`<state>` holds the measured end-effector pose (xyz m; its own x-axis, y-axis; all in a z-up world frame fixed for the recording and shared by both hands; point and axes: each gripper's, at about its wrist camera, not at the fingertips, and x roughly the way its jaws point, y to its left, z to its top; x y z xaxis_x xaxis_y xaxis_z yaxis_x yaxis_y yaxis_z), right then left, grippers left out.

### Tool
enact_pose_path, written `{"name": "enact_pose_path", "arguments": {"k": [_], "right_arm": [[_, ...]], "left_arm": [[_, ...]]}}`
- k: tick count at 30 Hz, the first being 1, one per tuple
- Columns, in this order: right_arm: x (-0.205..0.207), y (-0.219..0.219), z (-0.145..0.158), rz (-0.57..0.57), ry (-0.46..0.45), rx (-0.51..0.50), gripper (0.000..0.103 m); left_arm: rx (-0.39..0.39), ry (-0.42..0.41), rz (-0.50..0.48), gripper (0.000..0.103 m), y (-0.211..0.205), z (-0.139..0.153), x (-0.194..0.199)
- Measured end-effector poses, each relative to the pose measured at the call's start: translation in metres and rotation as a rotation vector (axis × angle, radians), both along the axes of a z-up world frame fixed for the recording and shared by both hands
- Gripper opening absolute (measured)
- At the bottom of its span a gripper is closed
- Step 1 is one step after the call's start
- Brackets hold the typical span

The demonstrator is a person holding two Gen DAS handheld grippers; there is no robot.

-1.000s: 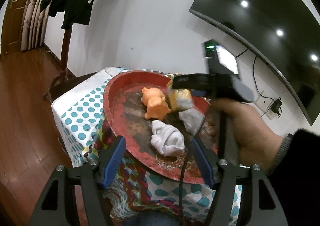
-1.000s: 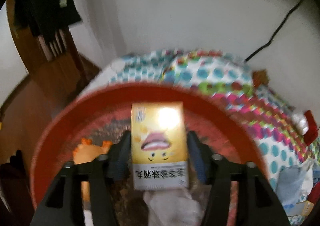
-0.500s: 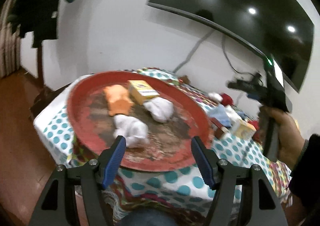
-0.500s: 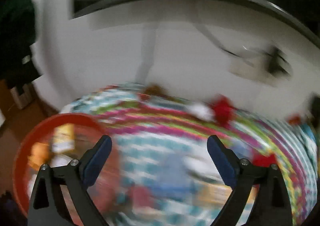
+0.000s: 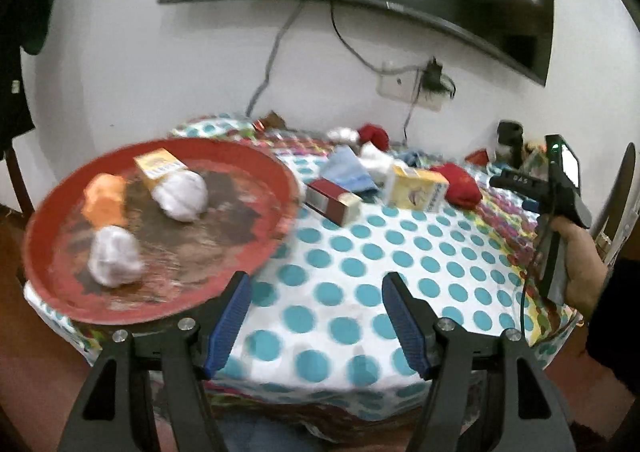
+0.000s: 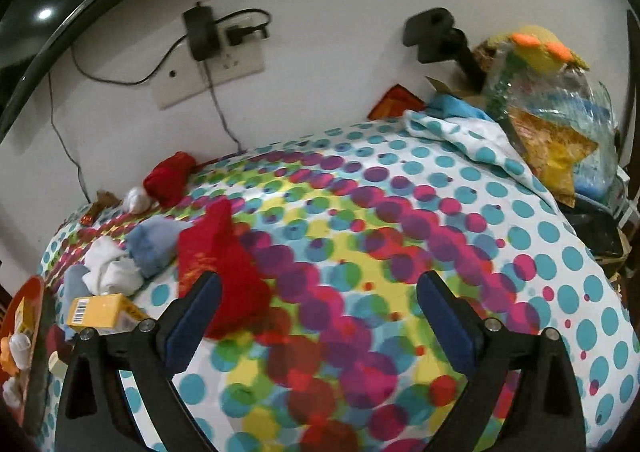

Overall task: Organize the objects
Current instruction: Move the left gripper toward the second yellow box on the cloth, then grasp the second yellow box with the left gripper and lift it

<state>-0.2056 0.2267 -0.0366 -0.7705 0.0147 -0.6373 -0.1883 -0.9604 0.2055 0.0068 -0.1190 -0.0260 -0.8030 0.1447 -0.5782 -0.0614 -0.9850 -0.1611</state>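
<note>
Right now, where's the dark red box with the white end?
In the left wrist view the dark red box lies on the polka-dot tablecloth just right of the red tray, with the yellow box to its right and blue cloth behind.

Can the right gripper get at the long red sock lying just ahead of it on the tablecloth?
Probably yes. The right gripper is open and empty, and the red sock lies uncovered beside its left finger; only a yellow box sits nearby, off to the side.

Right gripper (image 6: 318, 310): jaws just opened wide, yellow box (image 5: 160, 168) released, now lying in red tray (image 5: 276, 172), far off to gripper's left. Swung over dotted cloth (image 6: 360, 332); red sock (image 6: 224, 272) by left finger. Left gripper (image 5: 316, 316): swung off tray, over cloth.
</note>
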Motion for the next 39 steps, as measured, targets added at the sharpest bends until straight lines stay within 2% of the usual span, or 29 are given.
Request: {"name": "enact_pose_path", "arguments": {"k": [2, 6, 8, 11, 14, 17, 20, 22, 24, 26, 28, 29, 30, 31, 33, 36, 39], "right_arm": [[0.003, 0.015, -0.004, -0.010, 0.006, -0.080, 0.097], [0.000, 0.038, -0.020, -0.059, -0.046, -0.207, 0.097], [0.004, 0.050, -0.023, -0.076, -0.021, -0.274, 0.096], [0.006, 0.054, -0.024, -0.071, -0.004, -0.310, 0.096], [0.007, 0.056, -0.023, -0.065, 0.004, -0.324, 0.097], [0.009, 0.059, -0.024, -0.057, 0.020, -0.354, 0.098], [0.009, 0.059, -0.023, -0.048, 0.025, -0.365, 0.099], [0.009, 0.058, -0.023, -0.039, 0.024, -0.366, 0.099], [0.009, 0.057, -0.024, -0.025, 0.023, -0.369, 0.099], [0.009, 0.056, -0.024, -0.016, 0.025, -0.376, 0.099], [0.009, 0.056, -0.024, -0.015, 0.027, -0.379, 0.099], [0.009, 0.056, -0.024, -0.012, 0.026, -0.377, 0.099], [0.009, 0.056, -0.025, -0.010, 0.025, -0.376, 0.099], [0.009, 0.056, -0.024, -0.007, 0.023, -0.374, 0.099], [0.008, 0.055, -0.024, -0.004, 0.020, -0.370, 0.099], [0.008, 0.055, -0.024, -0.003, 0.020, -0.373, 0.099], [0.008, 0.055, -0.024, -0.002, 0.021, -0.374, 0.099]], "left_arm": [[0.009, 0.000, -0.034, 0.069, 0.019, 0.002, -0.014], [-0.046, 0.002, -0.130, 0.069, 0.072, 0.009, -0.055], [-0.073, -0.020, -0.153, 0.069, 0.098, 0.011, -0.082], [-0.062, -0.052, -0.148, 0.069, 0.120, 0.009, -0.114], [-0.134, -0.061, -0.125, 0.069, 0.142, 0.005, -0.145], [-0.156, -0.070, -0.121, 0.069, 0.150, 0.003, -0.164], [-0.143, -0.072, -0.124, 0.069, 0.154, 0.004, -0.172], [-0.143, -0.062, -0.142, 0.069, 0.157, 0.007, -0.176], [-0.160, -0.061, -0.232, 0.069, 0.161, 0.012, -0.180], [-0.234, -0.070, -0.411, 0.069, 0.170, 0.019, -0.183], [-0.432, -0.048, -0.616, 0.069, 0.181, 0.024, -0.179], [-0.560, -0.022, -0.680, 0.069, 0.185, 0.024, -0.178], [-0.656, -0.021, -0.716, 0.069, 0.184, 0.023, -0.181], [-0.685, -0.047, -0.738, 0.069, 0.181, 0.022, -0.187], [-0.671, -0.157, -0.785, 0.069, 0.173, 0.018, -0.207], [-0.734, -0.164, -0.798, 0.069, 0.176, 0.011, -0.222], [-0.745, -0.211, -0.822, 0.069, 0.183, 0.000, -0.235]]}}
